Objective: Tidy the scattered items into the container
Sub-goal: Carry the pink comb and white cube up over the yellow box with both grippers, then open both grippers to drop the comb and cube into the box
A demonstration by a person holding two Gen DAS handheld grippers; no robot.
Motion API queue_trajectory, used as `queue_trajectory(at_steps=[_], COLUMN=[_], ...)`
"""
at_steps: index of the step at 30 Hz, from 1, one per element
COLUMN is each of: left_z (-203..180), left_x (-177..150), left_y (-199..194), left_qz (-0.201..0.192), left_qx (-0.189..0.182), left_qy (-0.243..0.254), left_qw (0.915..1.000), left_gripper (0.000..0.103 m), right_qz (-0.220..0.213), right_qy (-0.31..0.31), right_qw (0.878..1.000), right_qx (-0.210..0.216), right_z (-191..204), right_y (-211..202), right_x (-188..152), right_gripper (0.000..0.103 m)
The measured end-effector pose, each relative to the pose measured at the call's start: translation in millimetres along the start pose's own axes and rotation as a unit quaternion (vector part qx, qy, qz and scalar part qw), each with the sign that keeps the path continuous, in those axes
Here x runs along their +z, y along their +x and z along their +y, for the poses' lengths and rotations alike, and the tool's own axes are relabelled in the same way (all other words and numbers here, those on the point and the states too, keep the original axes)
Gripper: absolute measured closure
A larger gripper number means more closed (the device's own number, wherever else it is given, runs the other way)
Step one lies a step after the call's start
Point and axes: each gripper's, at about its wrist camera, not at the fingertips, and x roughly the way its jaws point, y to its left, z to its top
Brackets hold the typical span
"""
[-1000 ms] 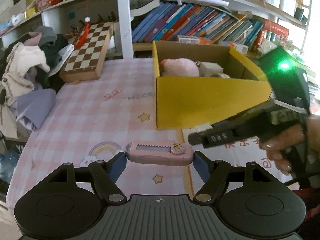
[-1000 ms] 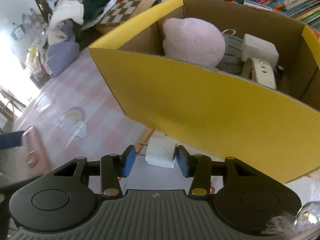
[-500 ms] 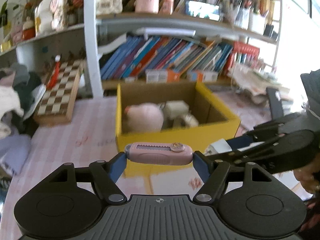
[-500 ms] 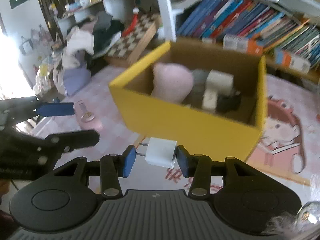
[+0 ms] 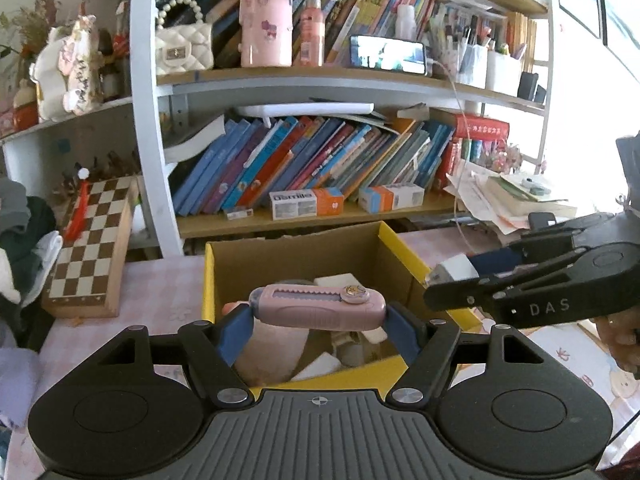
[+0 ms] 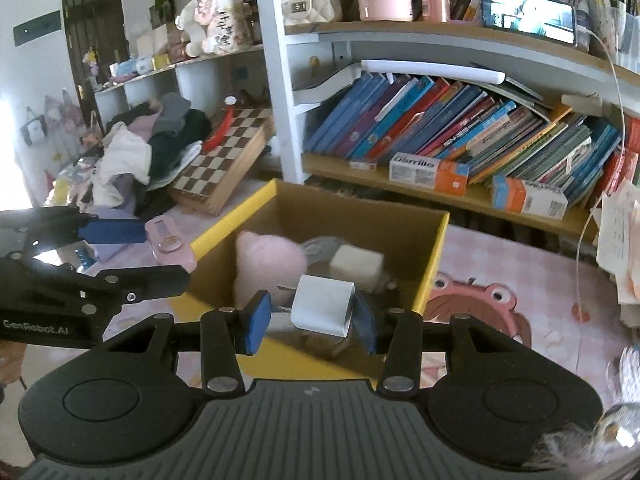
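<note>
Both claws have lifted off the counter: the left claw [image 5: 318, 326] clamps the pink cutter [image 5: 317, 307], the right claw [image 6: 312, 320] clamps the white charger [image 6: 323, 309], the yellow box [image 6: 434, 264] now just beyond and below each, so dropping looks next.

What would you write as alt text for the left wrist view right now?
The left tool grips a pink cutter crosswise above an open yellow box that already holds several items. The right tool comes in from the right holding a white charger, with a bookshelf behind.
</note>
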Motion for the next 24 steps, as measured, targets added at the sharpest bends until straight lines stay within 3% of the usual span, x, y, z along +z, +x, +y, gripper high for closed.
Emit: queue_trajectory(at_steps=[9,15,20,24], left_z=[-1.7,14.0,30.7,38.9], left_x=[13.1,31.0,36.3,36.4], left_y=[54.6,84.5,111.6,133.3], left_qz=[0.033,0.052,0.085,0.109], left_qx=[0.008,0.038,0.066,0.059], left_qy=[0.018,0.033,0.036,0.032], left_qw=[0.9993,0.9974,0.9935,0.9918], left_gripper=[0.030,0.030,0.030,0.030], right_qz=[-0.005,0.037,0.081,0.114], right_qy=[-0.038,-0.043,-0.046,-0.079], right_qw=[0.999,0.998,0.995,0.988], right_qx=[-0.004,0.000,0.044,0.067], right_z=[-24.3,-45.6,-49.0,-40.7], right_y=[56.1,114.8,155.1,182.1], right_x=[38.3,62.5,75.4,77.3], right_gripper=[0.060,0.060,0.060,0.060])
